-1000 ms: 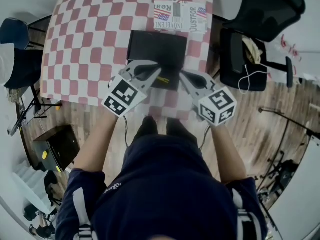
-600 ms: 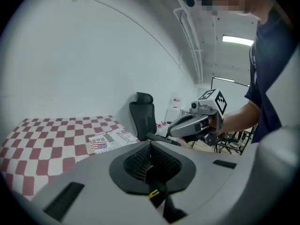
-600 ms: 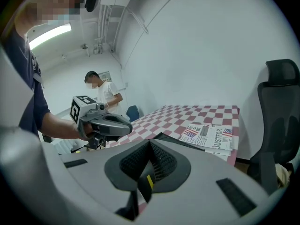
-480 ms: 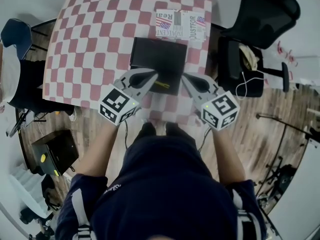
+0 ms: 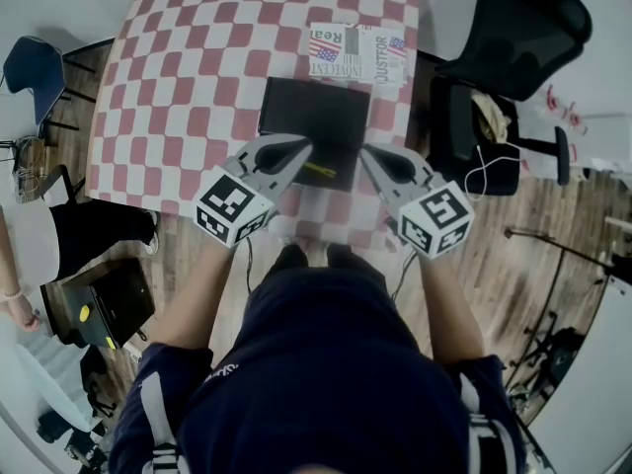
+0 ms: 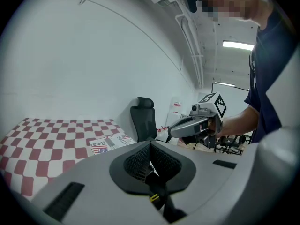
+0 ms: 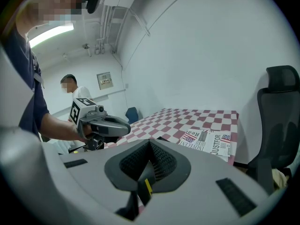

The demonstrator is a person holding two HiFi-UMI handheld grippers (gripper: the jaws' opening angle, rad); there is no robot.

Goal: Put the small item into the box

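The left gripper [image 5: 306,147] and right gripper [image 5: 364,152] are being held clenched, empty, at seven and five o'clock of the black box [image 5: 314,107]. The small yellow item [image 5: 318,169] is lying at its six-o'clock edge, where it risks being knocked away by closed jaws.

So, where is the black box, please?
In the head view, the black box lies right of centre on the checked table, just this side of the newspaper.

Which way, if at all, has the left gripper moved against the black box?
Yes: the left gripper has shifted slightly leftward, away from the black box.
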